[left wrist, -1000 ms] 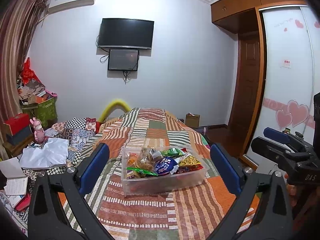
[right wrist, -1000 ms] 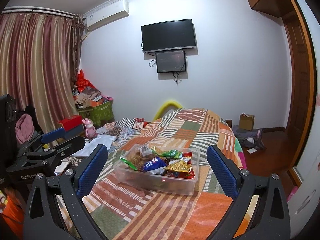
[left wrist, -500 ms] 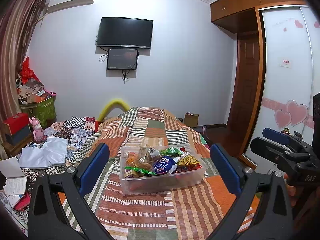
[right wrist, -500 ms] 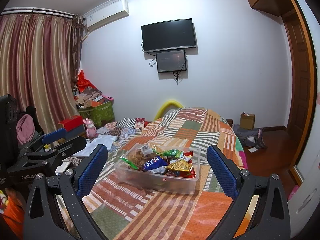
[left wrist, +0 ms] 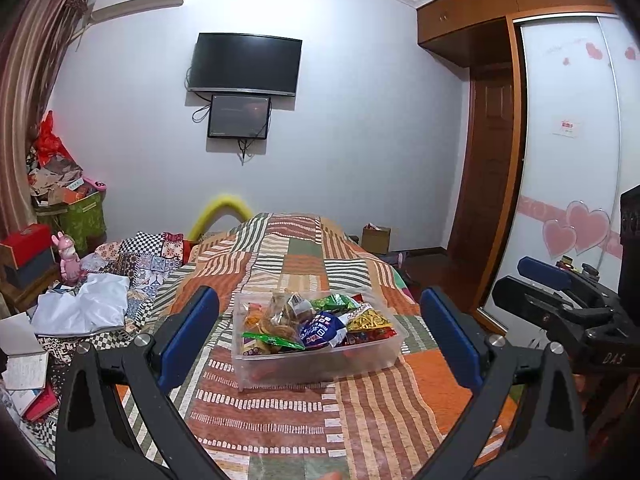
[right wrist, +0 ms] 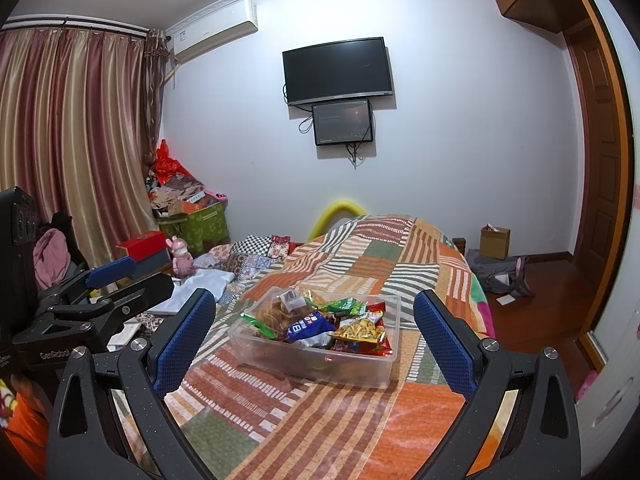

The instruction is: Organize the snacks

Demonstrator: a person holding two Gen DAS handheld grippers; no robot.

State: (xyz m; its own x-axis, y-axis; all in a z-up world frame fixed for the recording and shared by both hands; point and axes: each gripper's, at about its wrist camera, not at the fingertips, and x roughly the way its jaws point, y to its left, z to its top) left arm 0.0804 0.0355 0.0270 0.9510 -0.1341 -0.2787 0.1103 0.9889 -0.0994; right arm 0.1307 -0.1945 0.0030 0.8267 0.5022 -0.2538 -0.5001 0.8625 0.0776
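Observation:
A clear plastic bin (left wrist: 320, 364) (right wrist: 312, 364) sits on a striped patchwork bedspread (left wrist: 304, 412) (right wrist: 320, 420). It holds several snack packets, among them a blue one (left wrist: 320, 330) (right wrist: 306, 326), a green one (left wrist: 334, 302) and a yellow one (right wrist: 358, 329). My left gripper (left wrist: 318, 336) is open and empty, held above the bed short of the bin. My right gripper (right wrist: 314, 334) is also open and empty, short of the bin. The right gripper shows at the right edge of the left wrist view (left wrist: 560, 296); the left gripper shows at the left of the right wrist view (right wrist: 108, 284).
Folded white cloth (left wrist: 86, 310) and patterned fabric (left wrist: 148, 256) lie on the bed's left side, with a pink toy rabbit (left wrist: 68, 258), boxes and a green bin (left wrist: 80, 216) beyond. A wardrobe (left wrist: 572, 180) and door stand right. A cardboard box (right wrist: 495, 242) sits on the floor.
Both views have shifted only slightly; the bin sits a little nearer and lower. Both grippers stay open and empty.

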